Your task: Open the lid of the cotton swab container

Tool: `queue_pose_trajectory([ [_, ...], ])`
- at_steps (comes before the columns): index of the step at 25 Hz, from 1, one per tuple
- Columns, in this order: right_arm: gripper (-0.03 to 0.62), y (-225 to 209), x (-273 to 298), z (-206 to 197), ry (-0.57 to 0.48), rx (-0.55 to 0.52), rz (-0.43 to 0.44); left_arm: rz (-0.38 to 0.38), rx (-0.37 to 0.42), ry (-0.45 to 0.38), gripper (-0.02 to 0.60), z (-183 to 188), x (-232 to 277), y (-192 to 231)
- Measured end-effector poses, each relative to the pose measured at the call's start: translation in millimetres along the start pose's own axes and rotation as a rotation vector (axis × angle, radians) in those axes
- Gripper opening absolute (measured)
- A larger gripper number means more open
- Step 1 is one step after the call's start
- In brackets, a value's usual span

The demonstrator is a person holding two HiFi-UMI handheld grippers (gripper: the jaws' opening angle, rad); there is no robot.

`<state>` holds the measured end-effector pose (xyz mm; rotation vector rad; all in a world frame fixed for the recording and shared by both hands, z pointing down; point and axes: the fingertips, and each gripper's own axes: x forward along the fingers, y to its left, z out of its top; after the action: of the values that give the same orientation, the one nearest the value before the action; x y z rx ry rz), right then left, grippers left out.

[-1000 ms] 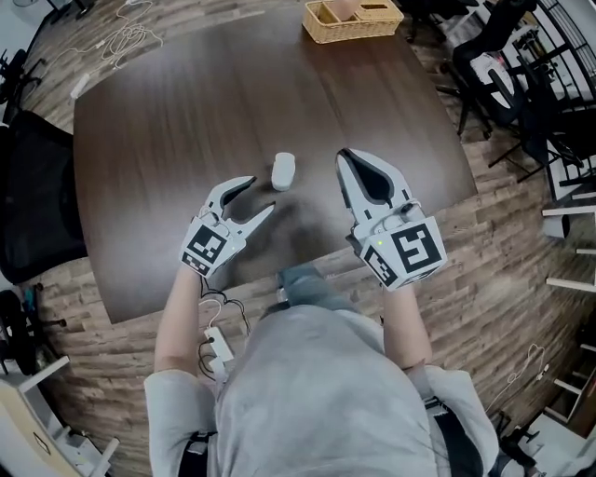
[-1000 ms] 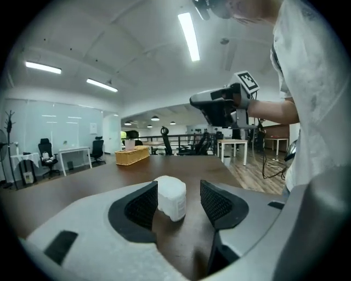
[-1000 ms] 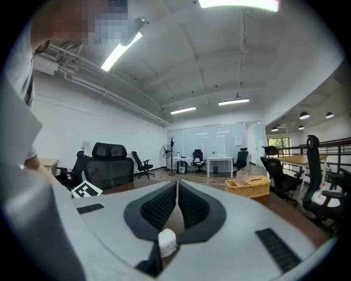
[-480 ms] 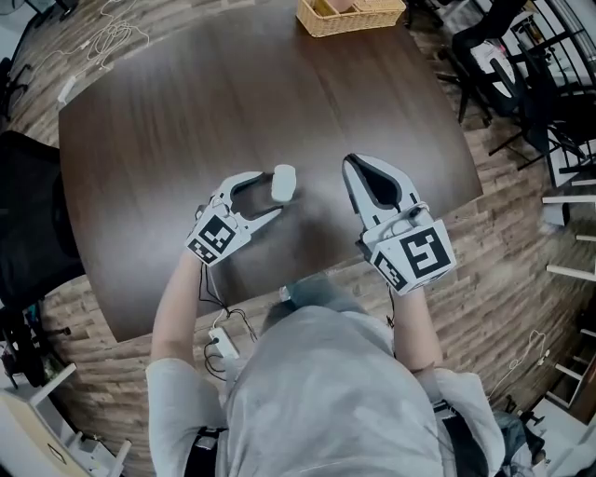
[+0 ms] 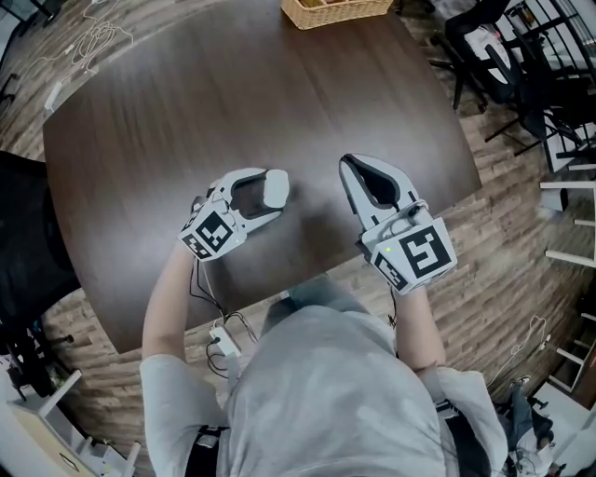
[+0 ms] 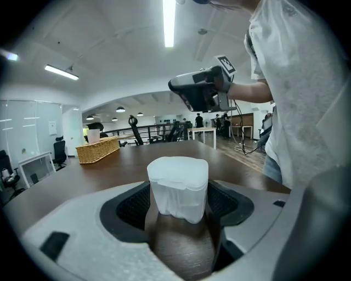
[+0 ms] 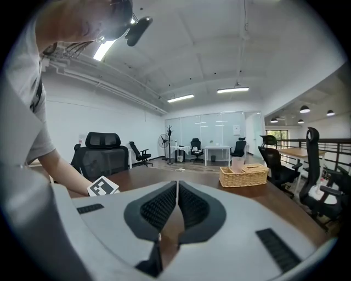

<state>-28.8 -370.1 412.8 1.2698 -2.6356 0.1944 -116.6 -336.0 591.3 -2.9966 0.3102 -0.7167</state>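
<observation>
The cotton swab container (image 5: 277,186) is a small translucent white tub with its lid down, upright on the dark wooden table (image 5: 186,93). My left gripper (image 5: 270,194) reaches around it from the left; its jaws have just been opening and stand wide. In the left gripper view the container (image 6: 178,181) sits between the two black pads, close to both, with no squeeze showing. My right gripper (image 5: 358,172) hovers to the right of the container, apart from it, shut with nothing in it. In the right gripper view its pads (image 7: 164,206) meet.
A wicker basket (image 5: 326,11) stands at the table's far edge, also seen as the basket (image 7: 243,175) in the right gripper view. Office chairs (image 5: 521,74) crowd the right side, a black chair (image 5: 23,224) the left. Cables (image 5: 88,42) lie on the floor.
The left gripper moved forward and down, spread its jaws wider, and now has the container between them; before, the container stood beyond its tips. The right gripper shifted slightly and stayed shut.
</observation>
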Motion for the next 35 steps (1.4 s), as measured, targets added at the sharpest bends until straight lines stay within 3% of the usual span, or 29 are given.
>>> queue_pose_trajectory([
  [9, 0.017, -5.3, 8.2, -8.6, 0.021, -0.002, 0.018, -0.061, 0.025, -0.003, 0.299, 3.6, 14.1, 0.7],
  [17, 0.017, -10.9, 10.1, -10.2, 0.020, 0.008, 0.017, 0.074, -0.031, 0.008, 0.299, 13.0, 26.5, 1.7],
  [23, 0.017, -13.6, 6.1, -15.9, 0.024, 0.015, 0.018, -0.041, 0.046, -0.030, 0.299, 20.5, 28.4, -11.1],
  [35, 0.017, -22.6, -4.0, -27.1, 0.038, 0.025, 0.020, -0.241, 0.203, 0.060, 0.302, 23.9, 42.5, -17.2],
])
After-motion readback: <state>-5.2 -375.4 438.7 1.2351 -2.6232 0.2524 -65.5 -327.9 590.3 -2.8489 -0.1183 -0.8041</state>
